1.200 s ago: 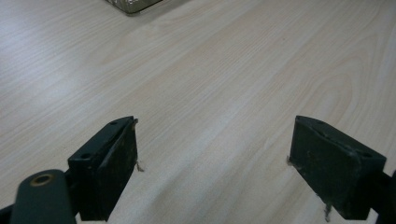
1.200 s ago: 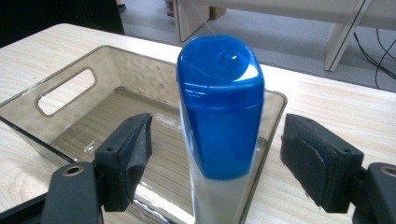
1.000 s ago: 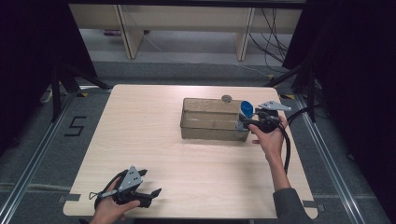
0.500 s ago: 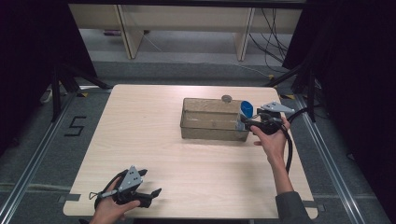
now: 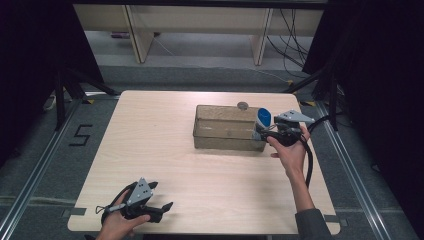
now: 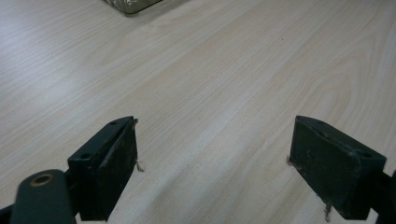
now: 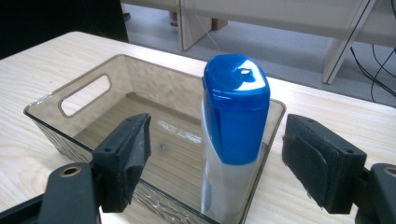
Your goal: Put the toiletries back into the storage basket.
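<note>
High view shows the right hand-held gripper at the right end of a clear, smoke-tinted bin that sits on the pale wooden table. Right gripper view has its jaws spread wide with nothing between the pads; a bottle with a blue cap stands upright inside the bin, leaning against the near end wall of the bin, between the two jaws but touched by neither. The bin's far end wall has an oval handle slot, and apart from the bottle its floor is bare. From above, the blue cap rises over the bin's right rim. A small round grey object lies on the table just behind the bin's far long side. The left hand-held gripper rests well away from the bin, near the table's front edge. Left gripper view shows its jaws wide apart over bare wood, gripping nothing, with a corner of the bin far ahead.
</note>
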A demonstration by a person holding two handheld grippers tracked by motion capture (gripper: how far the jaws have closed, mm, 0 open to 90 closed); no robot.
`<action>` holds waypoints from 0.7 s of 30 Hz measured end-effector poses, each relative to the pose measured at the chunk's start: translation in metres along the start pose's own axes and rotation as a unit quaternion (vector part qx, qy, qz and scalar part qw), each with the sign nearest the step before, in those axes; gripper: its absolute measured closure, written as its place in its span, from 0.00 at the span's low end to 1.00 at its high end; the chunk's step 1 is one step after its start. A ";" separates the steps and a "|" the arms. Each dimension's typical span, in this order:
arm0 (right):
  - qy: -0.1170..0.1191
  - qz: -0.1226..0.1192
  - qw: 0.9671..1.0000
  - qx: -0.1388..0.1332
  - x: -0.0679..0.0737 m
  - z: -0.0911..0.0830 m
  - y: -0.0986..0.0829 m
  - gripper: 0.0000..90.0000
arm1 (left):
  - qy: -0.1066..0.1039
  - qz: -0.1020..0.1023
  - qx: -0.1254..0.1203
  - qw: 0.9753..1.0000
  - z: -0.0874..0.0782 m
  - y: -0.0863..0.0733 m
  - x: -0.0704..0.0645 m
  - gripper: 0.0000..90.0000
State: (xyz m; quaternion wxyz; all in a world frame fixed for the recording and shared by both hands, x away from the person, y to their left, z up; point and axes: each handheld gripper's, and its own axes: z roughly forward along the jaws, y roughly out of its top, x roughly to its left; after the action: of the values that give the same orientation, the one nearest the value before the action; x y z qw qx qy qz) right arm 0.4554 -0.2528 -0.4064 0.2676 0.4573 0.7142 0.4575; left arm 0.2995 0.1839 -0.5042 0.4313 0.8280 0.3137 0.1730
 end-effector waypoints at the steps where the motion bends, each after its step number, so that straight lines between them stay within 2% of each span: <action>1: -0.001 -0.001 1.000 -0.004 0.000 0.000 0.000 0.28 | 0.000 0.000 0.000 1.000 0.000 0.000 0.000 0.16; 4: -0.004 -0.014 1.000 -0.004 -0.004 -0.003 0.001 0.27 | 0.002 0.003 0.001 1.000 0.000 0.000 0.000 0.16; 5: -0.007 0.000 1.000 -0.001 -0.002 -0.005 0.000 0.27 | 0.001 0.000 0.000 1.000 0.000 0.000 0.000 0.16; 6: -0.003 0.003 1.000 -0.001 -0.001 -0.006 0.001 0.27 | 0.000 0.001 0.001 1.000 0.000 0.000 0.000 0.16; 8: -0.001 -0.013 1.000 -0.002 -0.002 -0.006 0.000 0.27 | -0.001 0.009 0.006 1.000 0.000 0.000 0.000 0.16; 9: 0.003 -0.004 1.000 -0.005 -0.001 -0.007 0.000 0.27 | 0.001 0.011 0.007 1.000 0.000 0.000 0.001 0.16; 10: -0.010 -0.021 1.000 -0.011 -0.003 -0.008 0.000 0.27 | 0.005 0.012 0.008 1.000 -0.001 0.000 0.001 0.16; 11: 0.000 -0.001 1.000 -0.008 0.000 -0.008 0.000 0.27 | 0.002 0.002 0.004 1.000 0.000 0.000 0.000 0.16; 12: -0.001 0.007 1.000 -0.003 0.002 -0.009 0.000 0.27 | 0.002 0.001 0.004 1.000 0.000 0.000 0.000 0.16; 13: 0.000 -0.002 1.000 -0.003 0.000 -0.010 0.000 0.27 | 0.000 -0.002 0.001 1.000 0.000 0.000 0.000 0.16; 14: -0.008 -0.025 1.000 -0.009 -0.002 -0.010 -0.001 0.27 | -0.002 0.000 0.001 1.000 0.001 0.000 0.000 0.16; 15: -0.001 -0.013 1.000 -0.002 0.000 -0.011 -0.001 0.26 | 0.001 0.010 0.007 1.000 0.000 0.000 0.001 0.16; 16: -0.002 -0.004 1.000 -0.002 0.002 -0.011 -0.003 0.26 | -0.001 -0.003 -0.003 1.000 0.000 0.000 -0.001 0.16; 21: 0.004 0.001 1.000 -0.006 0.003 -0.014 -0.008 0.24 | 0.002 0.003 0.004 1.000 0.000 0.000 0.001 0.16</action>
State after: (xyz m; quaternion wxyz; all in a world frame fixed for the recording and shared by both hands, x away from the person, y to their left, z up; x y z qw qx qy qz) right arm 0.4397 -0.2577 -0.4070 0.2666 0.4550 0.7120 0.4637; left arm 0.2999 0.1844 -0.5040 0.4271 0.8300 0.3131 0.1749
